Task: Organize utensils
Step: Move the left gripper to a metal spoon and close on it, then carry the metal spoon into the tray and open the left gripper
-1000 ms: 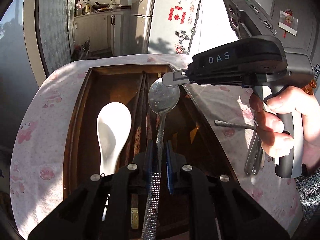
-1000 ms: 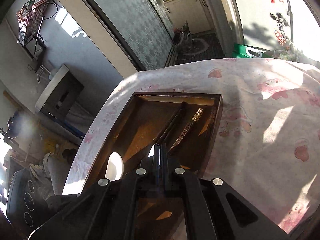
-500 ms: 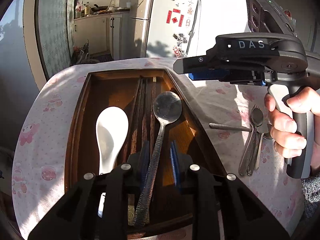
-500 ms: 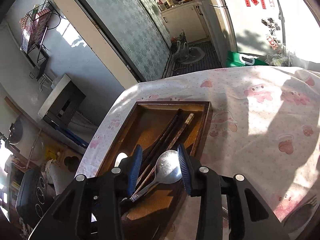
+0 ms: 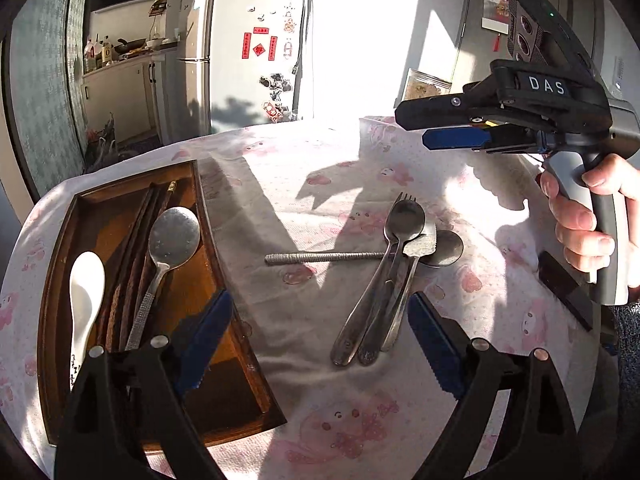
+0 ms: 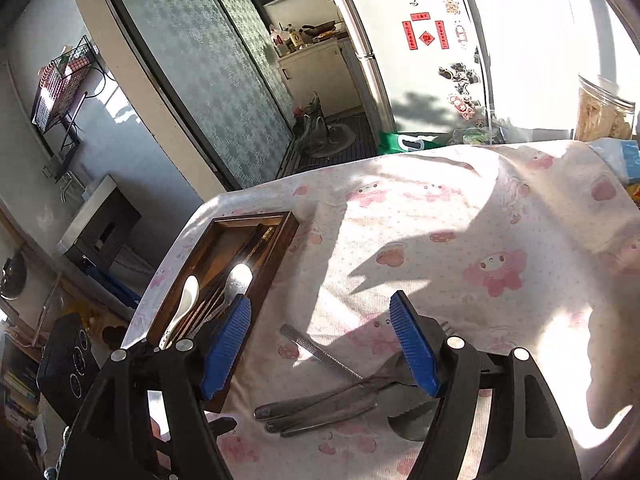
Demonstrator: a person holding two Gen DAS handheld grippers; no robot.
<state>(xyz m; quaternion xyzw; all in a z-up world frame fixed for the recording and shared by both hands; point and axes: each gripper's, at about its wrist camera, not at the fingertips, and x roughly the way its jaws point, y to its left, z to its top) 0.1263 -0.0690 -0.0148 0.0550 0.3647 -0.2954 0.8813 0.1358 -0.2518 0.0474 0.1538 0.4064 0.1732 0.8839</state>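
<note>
the loose utensils lie in a small heap on the pink-printed cloth of the tabletop, just right of the wooden tray: a spoon, a fork and what looks like a serrated knife overlapping with handles fanned toward the camera, and a long spoon with a knurled handle lying crosswise under them. all are stiff, thin metal, light, and probably slick on the polished parts; they rest flat on the cloth, so a pinch across a handle's narrow width, near the free end where one sticks out from the others, looks safest (the knurled handle should give the best bite).

inside the tray already sit a metal spoon, dark chopsticks and a white ceramic spoon, which is the fragile one.

the left gripper has just been opening and its fingers stand wide over the heap, holding nothing. the right gripper, carried in a hand off to the right, has also just been opening and its fingers are spread and empty.
</note>
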